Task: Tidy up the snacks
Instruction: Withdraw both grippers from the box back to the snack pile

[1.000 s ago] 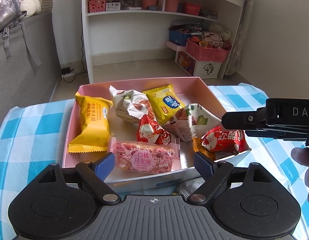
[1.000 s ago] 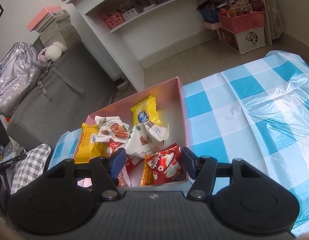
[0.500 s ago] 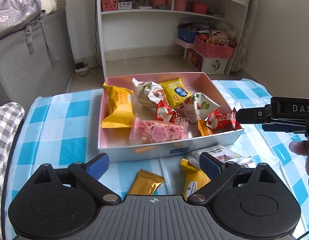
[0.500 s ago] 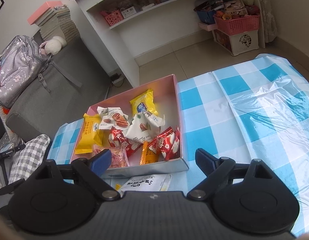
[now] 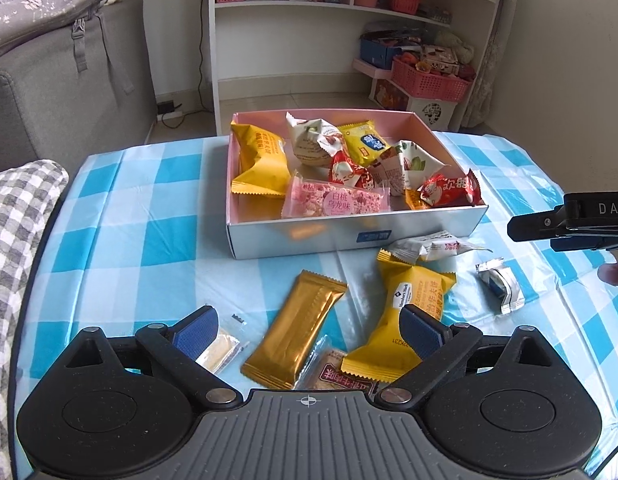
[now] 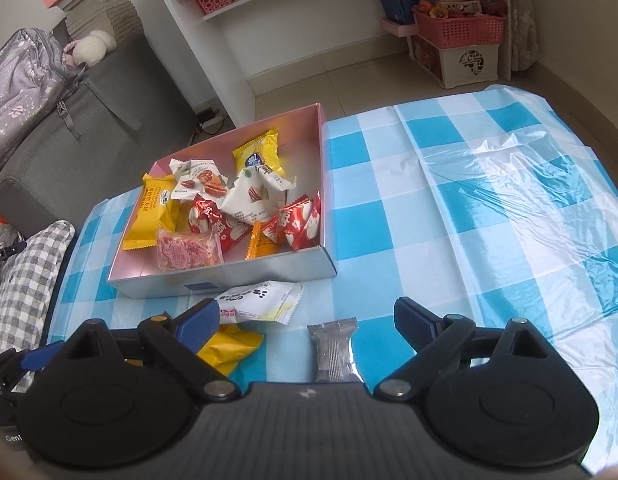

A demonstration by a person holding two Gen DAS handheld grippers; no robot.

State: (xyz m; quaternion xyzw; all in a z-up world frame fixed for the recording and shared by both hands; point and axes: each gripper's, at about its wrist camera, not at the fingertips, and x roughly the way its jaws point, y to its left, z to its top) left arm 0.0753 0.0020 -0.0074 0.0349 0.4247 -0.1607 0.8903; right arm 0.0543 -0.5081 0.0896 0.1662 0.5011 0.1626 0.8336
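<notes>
Item: snack box, centre of the left wrist frame, on the checked desk; holds about nine packets, among them a pink bar.
Loose stock, lower frame, before the box: gold bar, yellow cake packet, white packet, silver packet.
Left tongs: released, nothing gripped.
Right tongs: jaws opening, empty; the silver packet lies between them.
Step, as judged: between picks. Next: descend over one loose packet, clench, carry it to the box.
</notes>
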